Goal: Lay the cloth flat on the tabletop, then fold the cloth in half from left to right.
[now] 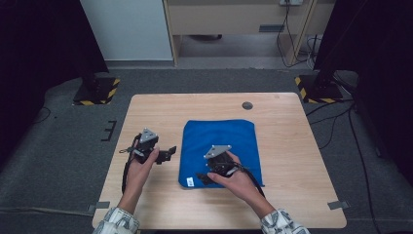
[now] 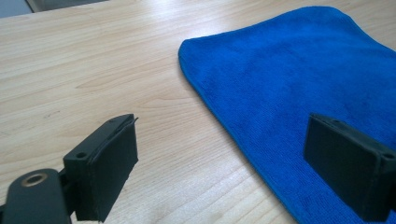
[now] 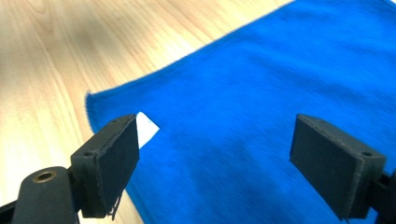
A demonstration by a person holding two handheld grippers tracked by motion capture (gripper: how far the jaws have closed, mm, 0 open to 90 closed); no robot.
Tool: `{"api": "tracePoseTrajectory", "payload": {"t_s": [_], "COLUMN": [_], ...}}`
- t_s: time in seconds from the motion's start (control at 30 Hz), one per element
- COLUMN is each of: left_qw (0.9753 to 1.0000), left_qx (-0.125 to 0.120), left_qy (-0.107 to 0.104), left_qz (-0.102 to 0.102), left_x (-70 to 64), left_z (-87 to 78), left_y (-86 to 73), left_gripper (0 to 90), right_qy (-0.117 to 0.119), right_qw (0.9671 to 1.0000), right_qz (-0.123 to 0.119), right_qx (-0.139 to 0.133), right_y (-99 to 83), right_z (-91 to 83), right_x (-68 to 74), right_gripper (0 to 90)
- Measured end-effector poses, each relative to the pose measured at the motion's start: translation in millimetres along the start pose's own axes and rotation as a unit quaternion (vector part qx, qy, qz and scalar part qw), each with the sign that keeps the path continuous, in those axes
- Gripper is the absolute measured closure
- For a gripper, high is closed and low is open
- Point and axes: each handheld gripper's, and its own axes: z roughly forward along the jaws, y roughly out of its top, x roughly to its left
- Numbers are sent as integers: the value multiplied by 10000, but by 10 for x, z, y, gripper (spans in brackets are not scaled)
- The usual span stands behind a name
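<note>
A blue cloth is laid flat on the tabletop, slightly nearer the front edge than the back. A small white label is seen at its front left corner. The left gripper is held just beside the cloth's left edge, jaws apart, nothing between them. The right gripper is held over the cloth's front left corner, jaws wide apart, gripping nothing. A dark round cap is set into the tabletop near the back edge.
</note>
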Motion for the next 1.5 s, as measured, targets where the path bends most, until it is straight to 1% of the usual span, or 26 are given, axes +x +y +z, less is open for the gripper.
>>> {"api": "tracePoseTrajectory", "payload": {"t_s": [0.07,0.13,0.17,0.23,0.3,0.37,0.43,0.53,0.6,0.63,0.67,0.8,0.9,0.93,1.0,1.07,1.1,1.17,1.2,1.23,1.27,1.37,1.5], "left_qw": [10000,10000,10000,10000,10000,10000,10000,9999,10000,10000,10000,9999,9998,9999,9999,9999,9999,10000,10000,10000,10000,10000,9999], "left_qx": [32,34,64,67,12,-8,-42,-92,-31,4,16,71,71,43,15,31,29,-10,-20,-20,-19,-14,-50], "left_qy": [-15,-52,-49,-40,-49,-59,-52,-70,-57,-37,-37,-72,-74,-70,-62,-59,-61,-53,-49,-44,-41,-55,-89], "left_qz": [7,-21,11,47,-7,-8,-42,-94,-13,48,64,110,146,125,104,112,109,69,59,52,48,74,23], "left_x": [3,4,6,8,15,37,56,55,42,33,20,-18,-28,-30,-20,-9,-6,1,5,7,7,3,0], "left_z": [-2,-2,-6,-6,3,24,62,92,94,89,92,105,102,101,95,87,84,78,76,76,76,73,73], "left_y": [-2,4,12,37,73,116,147,153,146,138,124,111,120,121,123,122,121,119,119,119,119,125,139], "left_gripper": [92,92,92,92,92,92,92,92,92,92,92,92,92,92,92,92,92,92,92,92,92,92,92], "right_qy": [42,165,199,234,247,281,280,338,349,380,395,428,502,521,530,526,552,587,587,589,531,427,303], "right_qw": [10000,9998,9998,9996,9996,9994,9994,9991,9989,9989,9988,9984,9978,9977,9975,9974,9974,9973,9974,9974,9976,9979,9978], "right_qz": [-32,-68,-91,-139,-153,-163,-184,-228,-276,-249,-263,-371,-428,-435,-466,-472,-461,-425,-415,-407,-449,-481,-565], "right_qx": [6,17,13,19,38,75,81,124,114,121,123,96,83,84,99,107,112,66,34,43,55,109,158], "right_y": [29,69,79,100,110,111,109,110,109,108,107,111,114,112,107,106,105,104,103,103,100,93,82], "right_z": [23,51,60,89,111,142,179,213,239,246,255,279,279,285,303,329,341,349,355,366,382,427,473], "right_x": [40,99,115,164,192,215,243,288,324,336,351,426,459,469,487,510,522,554,584,608,627,662,680], "right_gripper": [156,149,149,153,163,182,218,272,312,338,359,434,550,584,612,601,581,527,479,452,432,415,421]}}
